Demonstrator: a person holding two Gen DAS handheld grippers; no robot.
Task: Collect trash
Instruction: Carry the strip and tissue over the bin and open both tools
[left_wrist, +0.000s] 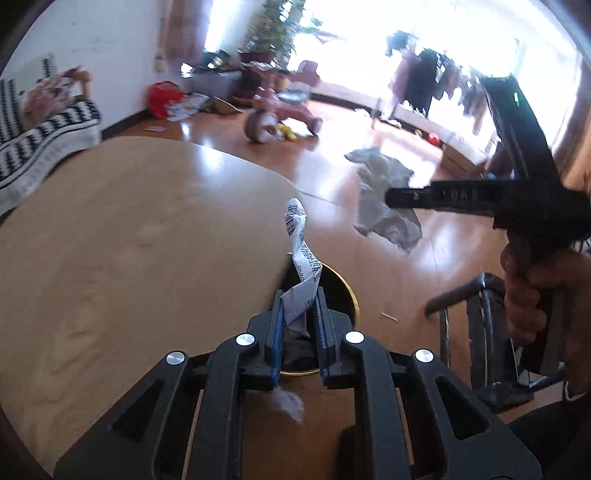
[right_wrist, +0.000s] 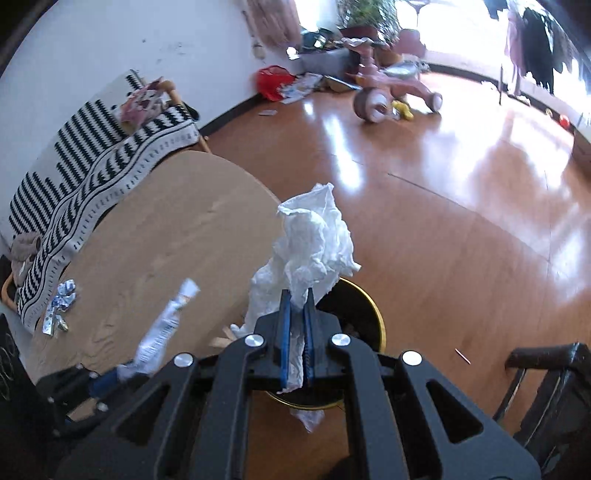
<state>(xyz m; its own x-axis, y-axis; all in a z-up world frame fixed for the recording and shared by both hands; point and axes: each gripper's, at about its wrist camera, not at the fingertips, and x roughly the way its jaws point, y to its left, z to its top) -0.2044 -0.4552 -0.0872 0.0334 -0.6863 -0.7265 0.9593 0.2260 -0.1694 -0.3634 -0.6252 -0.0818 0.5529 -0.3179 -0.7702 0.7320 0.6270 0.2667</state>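
Our left tongs (left_wrist: 298, 314) pinch a long printed wrapper (left_wrist: 301, 258) that stands up tall, its tip pointing away from us. It hangs over the gold-rimmed trash can (left_wrist: 351, 295), which sits on the floor just beside the round tabletop's (left_wrist: 129, 240) edge. Our right tongs (right_wrist: 296, 317) are squeezed tight on a crumpled white tissue (right_wrist: 314, 240), also above the can. Shiny foil scraps (right_wrist: 61, 306) lie near the tabletop's far edge. The wood floor (right_wrist: 461, 221) past the can is wide open.
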